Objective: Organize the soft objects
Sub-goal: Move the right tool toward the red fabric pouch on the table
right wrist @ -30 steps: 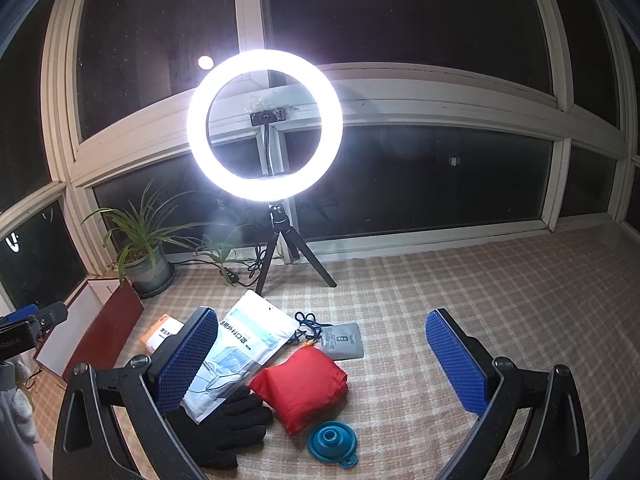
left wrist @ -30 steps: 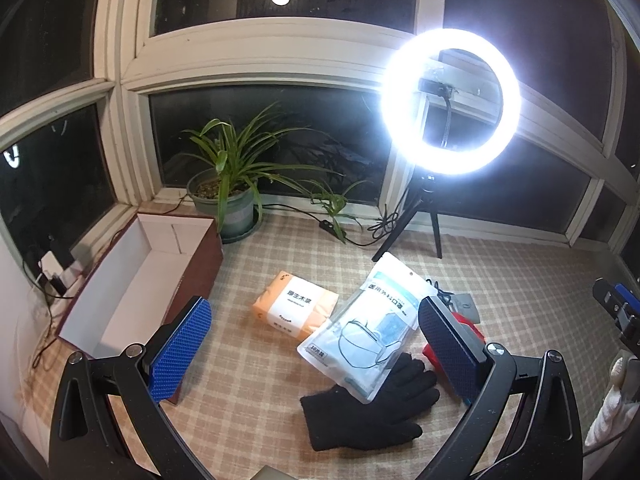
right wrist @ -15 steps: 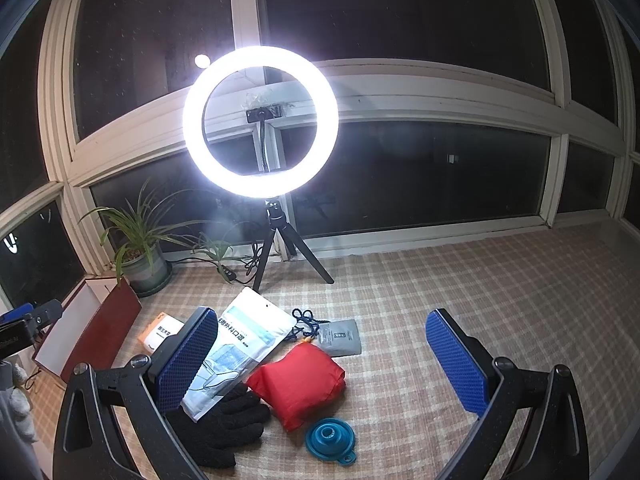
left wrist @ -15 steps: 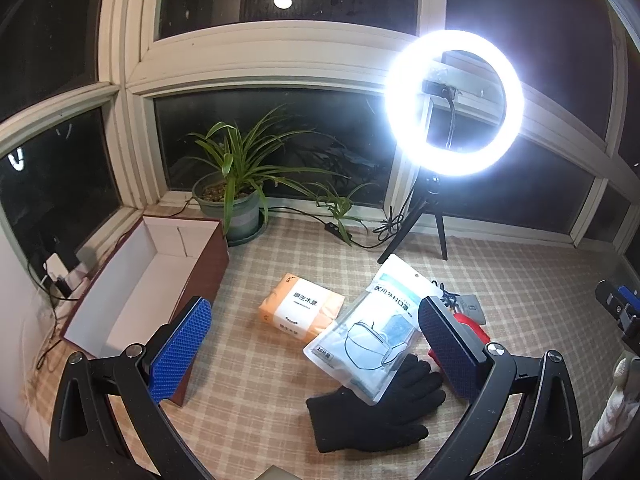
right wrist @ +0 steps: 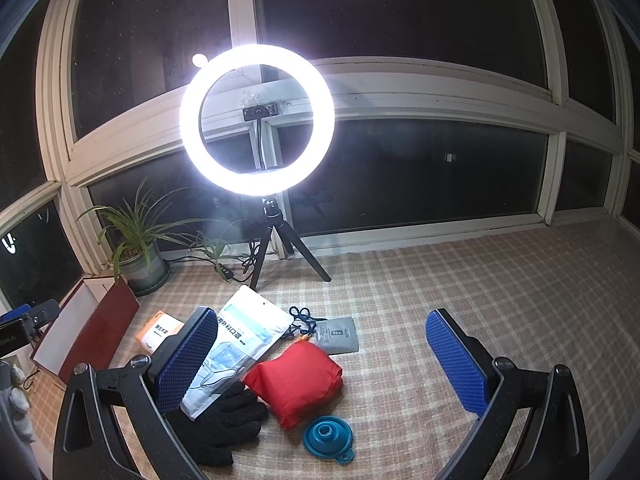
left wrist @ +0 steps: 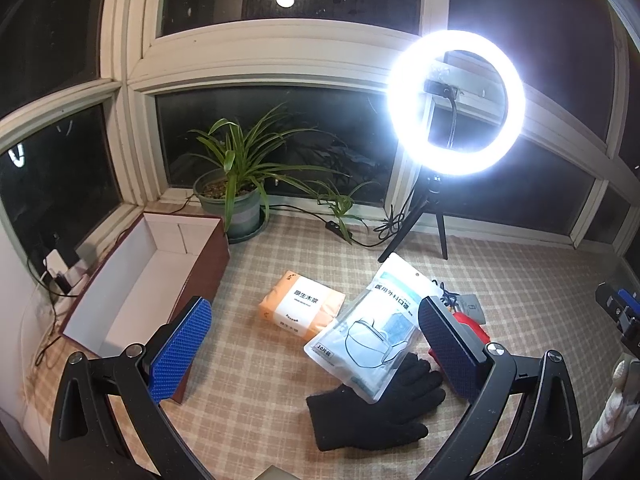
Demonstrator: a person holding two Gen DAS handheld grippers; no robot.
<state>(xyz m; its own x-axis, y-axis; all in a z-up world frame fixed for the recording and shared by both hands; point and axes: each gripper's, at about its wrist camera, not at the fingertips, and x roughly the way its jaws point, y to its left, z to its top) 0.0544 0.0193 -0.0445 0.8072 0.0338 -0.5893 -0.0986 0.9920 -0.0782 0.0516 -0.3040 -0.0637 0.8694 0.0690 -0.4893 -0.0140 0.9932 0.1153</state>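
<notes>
Left hand-held gripper (left wrist: 314, 346) spread wide — above black glove (left wrist: 376, 408) (mask pack (left wrist: 374, 322) overlapping)

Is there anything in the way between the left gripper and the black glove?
Mostly no. The left gripper hangs open above the plaid cloth, holding nothing, and the black glove lies just below its jaws. Only the mask packet gets in the way: its lower corner lies over the glove's fingertips.

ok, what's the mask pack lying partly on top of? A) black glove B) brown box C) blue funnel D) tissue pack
A: the mask pack has its lower end overlapping the black glove; it lies apart from the tissue pack, blue funnel and brown box.
</notes>
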